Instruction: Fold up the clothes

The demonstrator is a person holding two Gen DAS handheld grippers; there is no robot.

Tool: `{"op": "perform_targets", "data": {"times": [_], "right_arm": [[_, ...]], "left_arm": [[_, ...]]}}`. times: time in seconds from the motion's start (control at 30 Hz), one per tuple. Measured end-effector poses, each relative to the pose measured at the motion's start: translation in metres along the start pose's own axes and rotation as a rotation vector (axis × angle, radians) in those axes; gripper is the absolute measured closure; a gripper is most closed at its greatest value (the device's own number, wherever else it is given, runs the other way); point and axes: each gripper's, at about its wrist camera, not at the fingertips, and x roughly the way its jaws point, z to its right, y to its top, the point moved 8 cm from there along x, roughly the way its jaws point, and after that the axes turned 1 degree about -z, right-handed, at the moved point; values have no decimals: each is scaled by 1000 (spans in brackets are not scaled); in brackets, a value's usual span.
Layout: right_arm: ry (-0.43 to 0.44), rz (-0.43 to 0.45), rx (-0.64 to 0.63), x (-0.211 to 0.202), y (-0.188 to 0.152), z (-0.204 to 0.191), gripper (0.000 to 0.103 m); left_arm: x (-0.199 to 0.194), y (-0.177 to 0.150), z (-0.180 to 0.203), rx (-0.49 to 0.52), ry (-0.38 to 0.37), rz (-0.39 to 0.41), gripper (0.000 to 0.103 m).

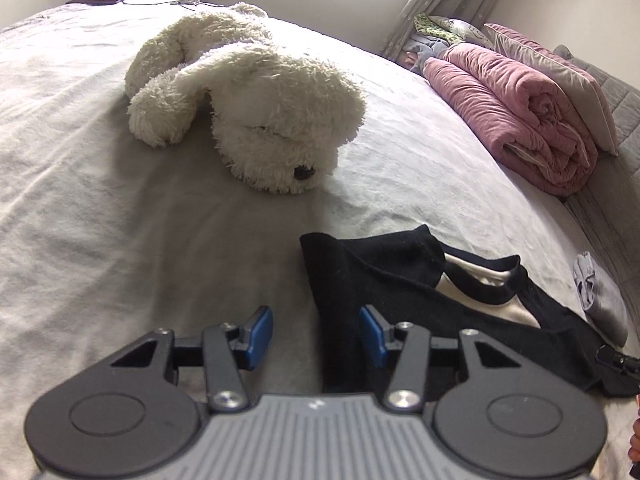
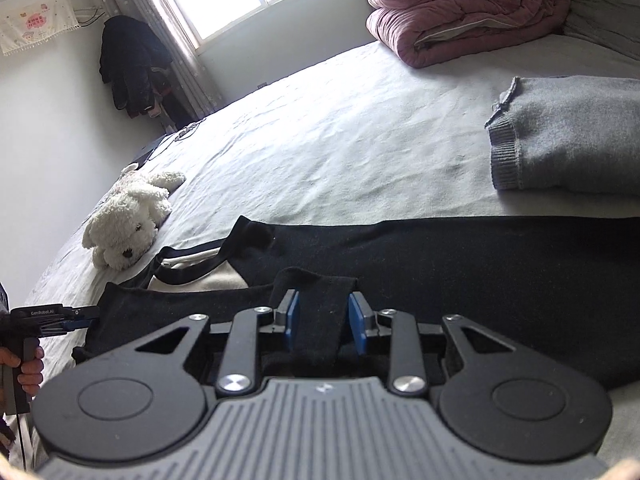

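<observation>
A black garment [image 1: 400, 276] with a cream lining at its neck lies flat on the bed; in the right wrist view the black garment [image 2: 480, 280] stretches across the foreground. My left gripper [image 1: 316, 332] is open at the garment's left edge, where the cloth lies just inside the right pad without being pinched. The left gripper [image 2: 86, 318], held by a hand, also shows at the garment's corner. My right gripper [image 2: 324, 320] is open, and a raised fold of the black cloth stands between its blue pads.
A white plush dog [image 1: 260, 120] lies on the pale bed sheet [image 1: 120, 220] beyond the garment. A rolled pink quilt [image 1: 520, 112] sits at the far right. A folded grey garment [image 2: 568, 140] lies just behind the black one. Curtains and a window are at the back.
</observation>
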Motion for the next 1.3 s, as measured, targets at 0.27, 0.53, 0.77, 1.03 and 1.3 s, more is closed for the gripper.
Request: {"op": "perform_targets", "data": {"times": [0.27,0.53,0.77,1.03,1.3], "right_arm": [[-79,-9,-81,35,-7,-7,96],[-170,122,-182,18,10,-13,97],[-197,64,-192,31,2,-5,82],[-122,6,18,-16,0,-11,62],[5,-80,292,-10,-8,-25,62]], "left_arm": [[15,6,0,-94,-32,48,96],[1,2,-4,-120,-32,200,98],[6,-6,-7,-112,29,180,89],[-40,-20,7,16,76,215,70],[-57,-55,27,74,-43,212,83]]}}
